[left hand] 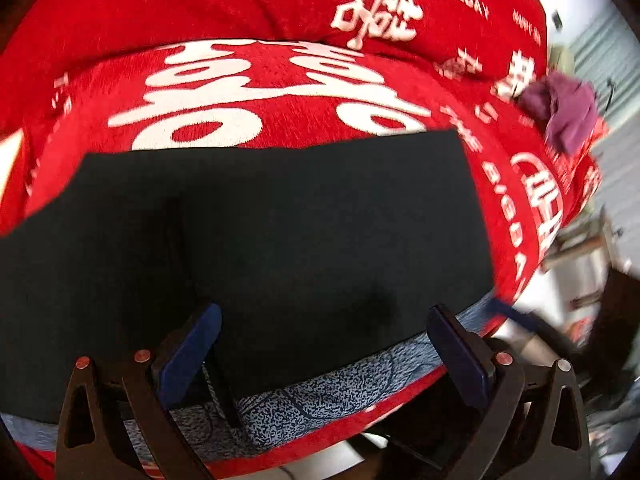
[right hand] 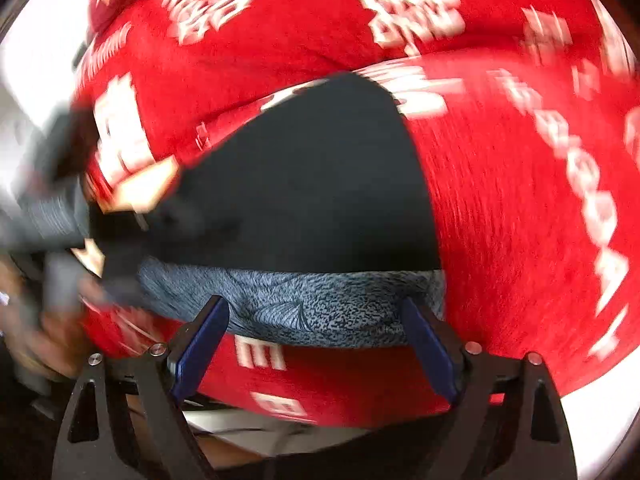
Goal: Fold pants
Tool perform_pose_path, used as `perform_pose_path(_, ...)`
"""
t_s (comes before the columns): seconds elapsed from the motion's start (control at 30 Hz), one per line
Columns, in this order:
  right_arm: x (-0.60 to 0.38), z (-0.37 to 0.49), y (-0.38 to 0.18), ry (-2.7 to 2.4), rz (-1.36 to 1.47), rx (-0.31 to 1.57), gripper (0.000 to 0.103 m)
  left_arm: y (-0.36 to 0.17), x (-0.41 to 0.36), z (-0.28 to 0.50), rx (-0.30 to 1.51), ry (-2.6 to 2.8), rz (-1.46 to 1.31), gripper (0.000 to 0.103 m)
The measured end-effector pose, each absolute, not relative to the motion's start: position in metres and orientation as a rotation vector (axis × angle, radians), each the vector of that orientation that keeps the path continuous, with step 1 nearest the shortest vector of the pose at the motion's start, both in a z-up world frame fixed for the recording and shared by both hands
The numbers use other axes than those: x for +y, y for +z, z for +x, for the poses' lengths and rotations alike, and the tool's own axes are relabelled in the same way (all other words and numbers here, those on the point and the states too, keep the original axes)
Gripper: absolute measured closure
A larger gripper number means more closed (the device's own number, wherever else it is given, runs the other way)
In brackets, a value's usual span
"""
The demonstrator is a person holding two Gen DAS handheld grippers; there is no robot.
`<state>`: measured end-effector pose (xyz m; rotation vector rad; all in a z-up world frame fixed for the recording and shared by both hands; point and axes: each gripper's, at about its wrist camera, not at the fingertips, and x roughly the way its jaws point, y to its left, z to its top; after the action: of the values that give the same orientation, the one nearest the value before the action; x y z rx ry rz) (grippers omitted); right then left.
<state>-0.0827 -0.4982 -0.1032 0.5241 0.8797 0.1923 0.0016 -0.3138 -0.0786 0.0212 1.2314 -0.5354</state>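
Right now your left gripper (left hand: 320, 340) has its blue-padded fingers (left hand: 188, 354) spread wide, released, with nothing between them; they hang over the near edge of the black pants (left hand: 260, 220). Those pants lie flat as a dark, smooth rectangle on the red blanket (left hand: 260, 92) with its large white characters and lettering. Along the near edge of the pants a strip of blue-grey speckled fabric (left hand: 344, 372) shows from under the black cloth, and below it the red blanket curves away. Far off to the right, near the blanket's edge, sits a crumpled purple cloth (left hand: 564, 112).

Your right gripper (right hand: 316, 340) is likewise released, its blue pads (right hand: 202, 344) wide apart and holding nothing. It sits just short of the same speckled fabric (right hand: 300, 300), with the black pants (right hand: 312, 184) lying beyond that strip. From this side the pants taper to a rounded far end on the red blanket (right hand: 520, 200). The left part of this view is heavily blurred, so you cannot tell what the grey shapes there are.
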Motion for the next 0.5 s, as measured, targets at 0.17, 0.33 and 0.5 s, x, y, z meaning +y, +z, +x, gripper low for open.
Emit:
perform_pose_path(0.17,-0.513,-0.091,-0.077,0.209,0.556,0.772,0.013,-0.082,-0.323,-0.004,1.193,-0.492,0.100,0.000)
perform_pose_path(0.33,-0.503,-0.051,-0.110,0.258,0.598,0.888,0.010,-0.082,-0.323,-0.007,1.183,-0.498,0.126,0.000)
perform_pose_path(0.5,-0.496,-0.042,-0.074,0.295,0.519,0.837,0.007,-0.082,-0.317,-0.005,1.186,-0.506,0.077,0.000)
